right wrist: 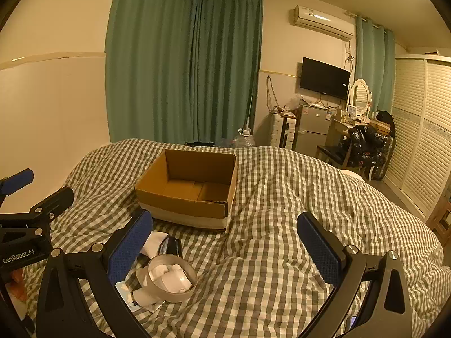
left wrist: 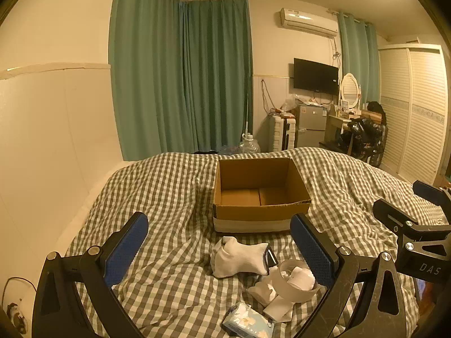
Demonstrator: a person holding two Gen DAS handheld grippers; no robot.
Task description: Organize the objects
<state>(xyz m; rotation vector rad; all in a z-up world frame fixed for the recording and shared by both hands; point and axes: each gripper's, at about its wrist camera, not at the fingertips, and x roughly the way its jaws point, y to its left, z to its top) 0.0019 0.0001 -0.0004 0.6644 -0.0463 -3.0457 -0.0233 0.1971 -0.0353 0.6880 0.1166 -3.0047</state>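
Note:
An open, empty cardboard box [left wrist: 260, 194] stands on the checked bedspread [left wrist: 169, 253]; it also shows in the right wrist view [right wrist: 188, 188]. In front of it lies a pile: white socks [left wrist: 239, 256], a small black item [left wrist: 271, 257], a wide roll of tape [left wrist: 296, 281] holding small white things, and a floral tissue pack [left wrist: 248, 322]. My left gripper [left wrist: 220, 246] is open and empty, hovering above the socks. My right gripper [right wrist: 225, 242] is open and empty above bare bedspread; the tape roll [right wrist: 172, 277] lies by its left finger.
The bed [right wrist: 282, 197] fills the foreground, with a wall on the left. Beyond it are green curtains [left wrist: 180, 79], a water jug [left wrist: 249, 143], a small fridge [left wrist: 311, 125], a cluttered desk with a chair [left wrist: 363, 135] and a white wardrobe [left wrist: 414, 107].

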